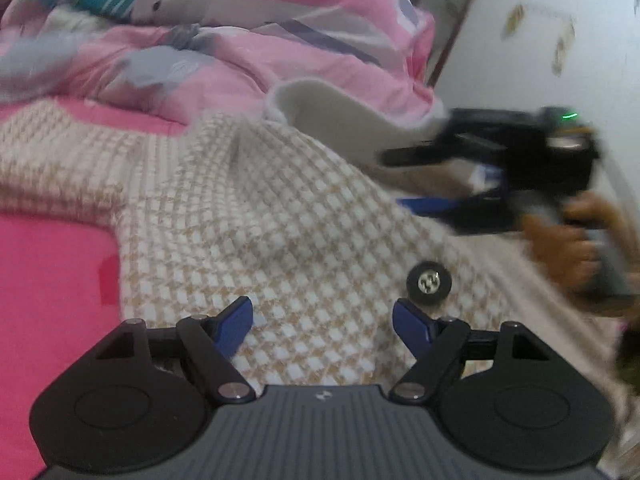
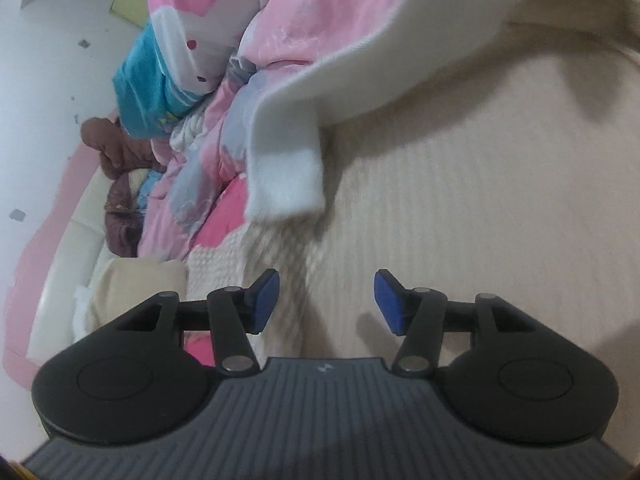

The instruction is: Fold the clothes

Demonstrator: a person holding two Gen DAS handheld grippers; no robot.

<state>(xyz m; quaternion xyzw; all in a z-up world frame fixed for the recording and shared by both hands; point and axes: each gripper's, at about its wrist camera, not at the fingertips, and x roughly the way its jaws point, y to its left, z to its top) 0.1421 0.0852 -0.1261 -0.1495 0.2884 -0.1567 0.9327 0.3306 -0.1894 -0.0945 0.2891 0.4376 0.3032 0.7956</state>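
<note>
Left tongs (image 1: pixel 322 322) agape, empty; right tongs (image 2: pixel 326 300) agape, empty.

Pink quilt (image 1: pixel 280 40), teal pillow (image 2: pixel 144 92), white wall (image 1: pixel 560 60).

In the left wrist view the right gripper (image 1: pixel 436 184) and the hand (image 1: pixel 576 240) holding it are smeared by motion blur, so how its jaws stand cannot be read there, and the hand runs off the right edge. The checked knit garment (image 1: pixel 280 220) continues under the left gripper (image 1: pixel 322 324) and past the frame's lower edge. In the right wrist view a white cloth (image 2: pixel 288 152) is blurred and cut off at the top edge, its shape unclear.
</note>
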